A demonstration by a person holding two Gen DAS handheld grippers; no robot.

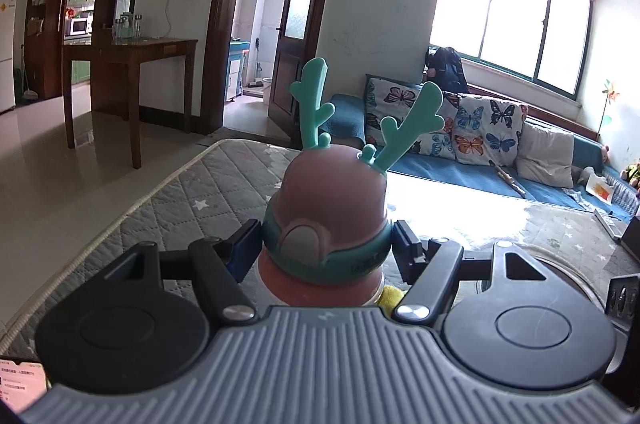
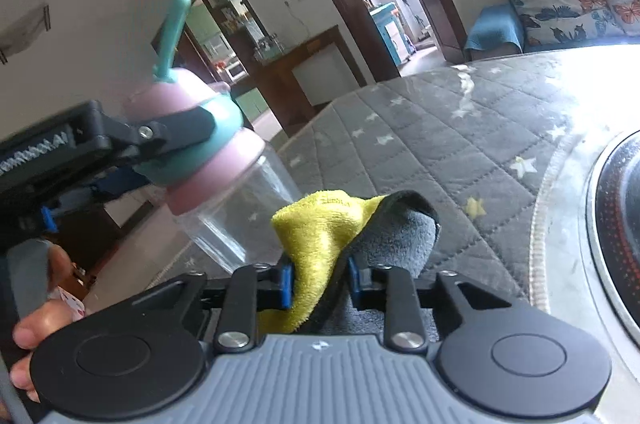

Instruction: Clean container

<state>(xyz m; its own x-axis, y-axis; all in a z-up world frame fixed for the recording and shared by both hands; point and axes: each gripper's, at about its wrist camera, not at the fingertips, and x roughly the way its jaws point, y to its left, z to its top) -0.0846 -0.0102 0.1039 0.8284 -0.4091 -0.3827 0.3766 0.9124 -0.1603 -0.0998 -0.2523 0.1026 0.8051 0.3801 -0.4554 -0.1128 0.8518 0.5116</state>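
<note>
- The quilted star-print table (image 2: pixel 440 128) lies under both tools, a round stove plate (image 2: pixel 616 224) at 3 o'clock.
- The left tool (image 1: pixel 326 244) clamps the clear bottle (image 2: pixel 236 208) at its teal lid band, lifted and tilted.
- The right tool (image 2: pixel 320 284) pinches a yellow-grey cloth (image 2: pixel 320 224) at the bottle's 4 o'clock, just beside its clear wall.
- Judging by this, wiping is underway or about to begin; contact is unclear.

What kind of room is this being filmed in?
Most likely a home living room: a sofa with butterfly cushions under a wide window, and a doorway showing a microwave in what looks like a kitchen.
</note>
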